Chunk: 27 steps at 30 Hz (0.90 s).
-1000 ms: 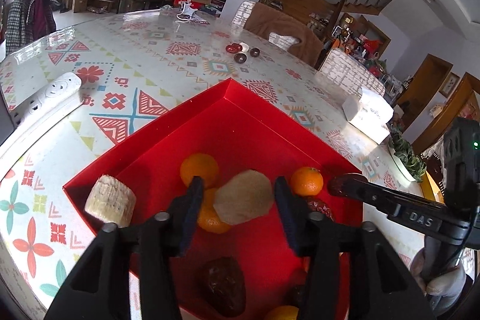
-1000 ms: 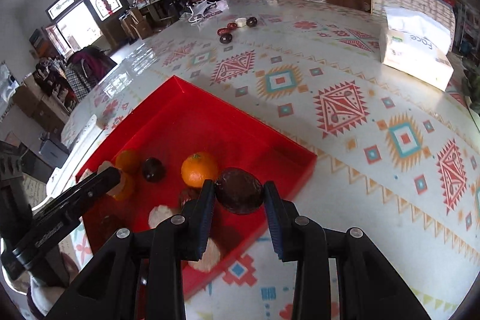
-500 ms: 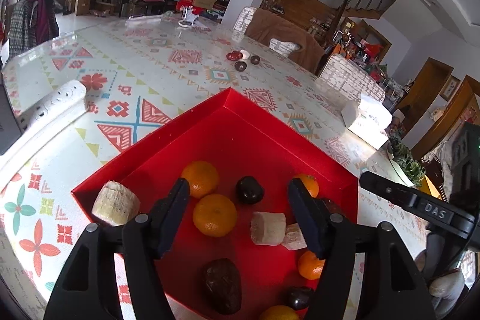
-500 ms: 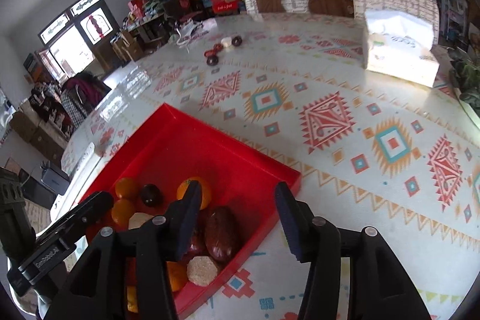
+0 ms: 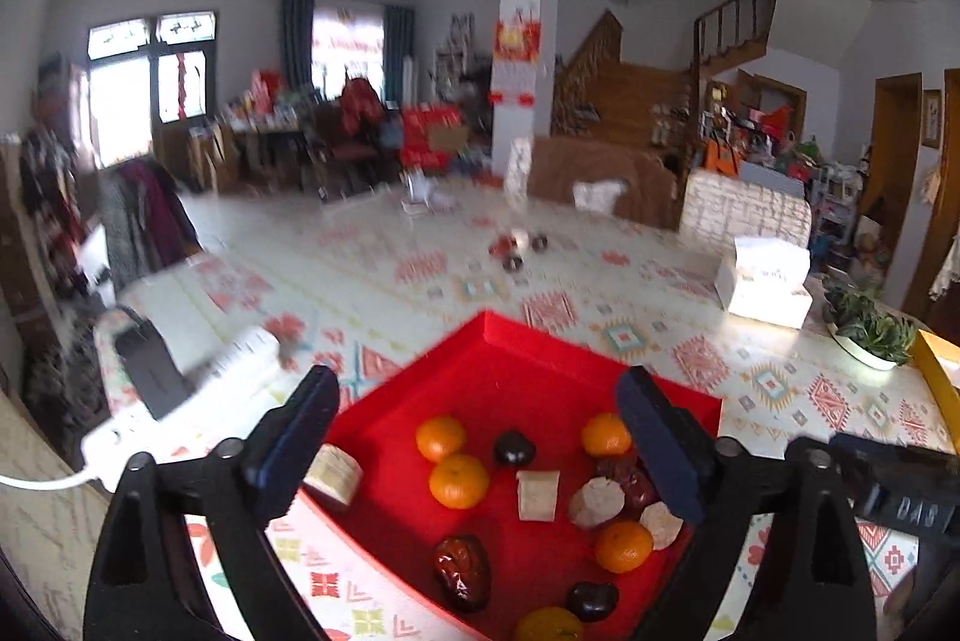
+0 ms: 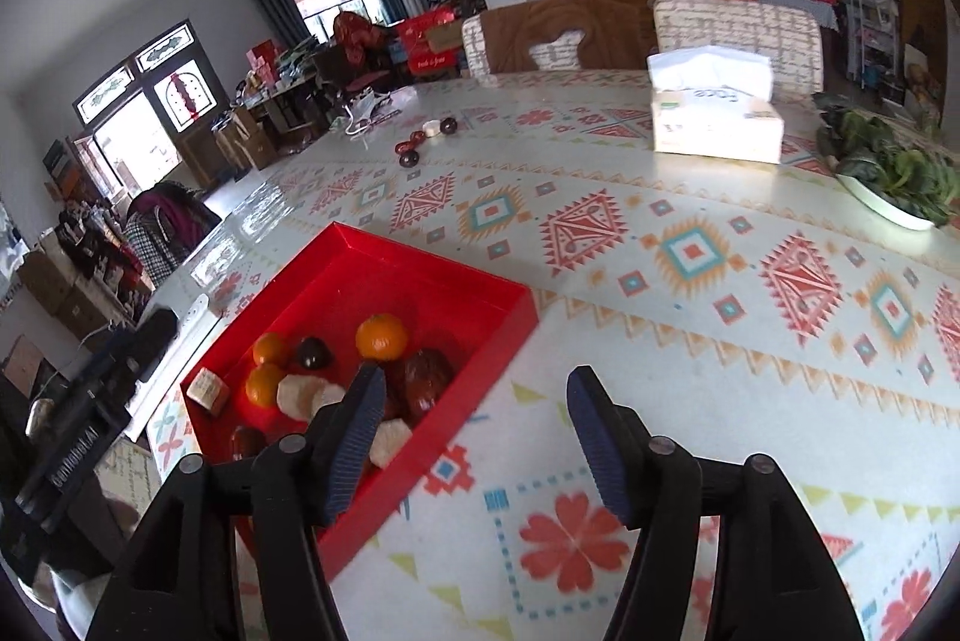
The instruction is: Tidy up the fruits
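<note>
Beyond the red tray's (image 6: 498, 335) right rim lies bare tablecloth (image 6: 720, 341); both left gripper (image 5: 480, 437) and right gripper (image 6: 474, 437) hang wide, empty, above the fruit (image 5: 459, 481).

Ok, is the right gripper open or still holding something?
Open and empty: the right gripper has its jaws spread wide above the tablecloth, beside the red tray.

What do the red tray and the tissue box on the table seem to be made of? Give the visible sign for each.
Red tray: probably cardboard or thin plastic, smooth, with thin straight walls and sharp folded-looking corners. Tissue box: soft printed plastic wrap, likely, given its rounded, slightly sagging edges.
</note>
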### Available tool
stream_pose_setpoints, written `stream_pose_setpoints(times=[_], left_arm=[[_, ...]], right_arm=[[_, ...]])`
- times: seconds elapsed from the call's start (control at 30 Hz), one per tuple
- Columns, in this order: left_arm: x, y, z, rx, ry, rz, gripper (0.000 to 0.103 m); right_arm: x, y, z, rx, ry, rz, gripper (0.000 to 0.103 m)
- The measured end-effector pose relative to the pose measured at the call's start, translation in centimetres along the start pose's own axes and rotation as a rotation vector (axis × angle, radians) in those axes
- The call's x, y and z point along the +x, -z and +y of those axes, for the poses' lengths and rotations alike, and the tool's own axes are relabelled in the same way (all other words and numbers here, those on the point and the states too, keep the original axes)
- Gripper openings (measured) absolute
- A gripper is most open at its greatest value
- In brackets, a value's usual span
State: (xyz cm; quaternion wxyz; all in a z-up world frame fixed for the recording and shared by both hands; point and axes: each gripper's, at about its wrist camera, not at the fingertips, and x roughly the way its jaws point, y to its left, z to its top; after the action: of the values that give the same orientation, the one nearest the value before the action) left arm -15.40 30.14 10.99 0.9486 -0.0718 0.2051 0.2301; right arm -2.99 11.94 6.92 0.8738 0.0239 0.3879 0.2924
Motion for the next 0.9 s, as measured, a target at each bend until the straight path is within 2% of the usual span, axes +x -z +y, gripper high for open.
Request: stream_pose_setpoints(times=[0.1, 0.23, 0.77, 0.9], left_arm=[[-1.8, -0.3, -0.6, 0.006, -0.032, -0.046, 0.101], [-3.8, -0.5, -1.5, 0.019, -0.05, -0.075, 0.102], [-9.5, -0.1, -8.0, 0.105, -0.019, -0.124, 0.102], [-10.6, -0.1, -8.8, 0.11, -0.026, -0.161, 0.103]], right_arm=[[-1.4, 1.1, -0.1, -0.007, 0.008, -0.022, 0.07], [-3.4, 2.5, -0.2, -0.023, 0.019, -0.058, 0.073], [-9.8, 6.2, -2.9, -0.017, 0.024, -0.147, 0.08], [-10.6, 6.7, -3.7, -0.008, 0.024, -0.156, 0.08]])
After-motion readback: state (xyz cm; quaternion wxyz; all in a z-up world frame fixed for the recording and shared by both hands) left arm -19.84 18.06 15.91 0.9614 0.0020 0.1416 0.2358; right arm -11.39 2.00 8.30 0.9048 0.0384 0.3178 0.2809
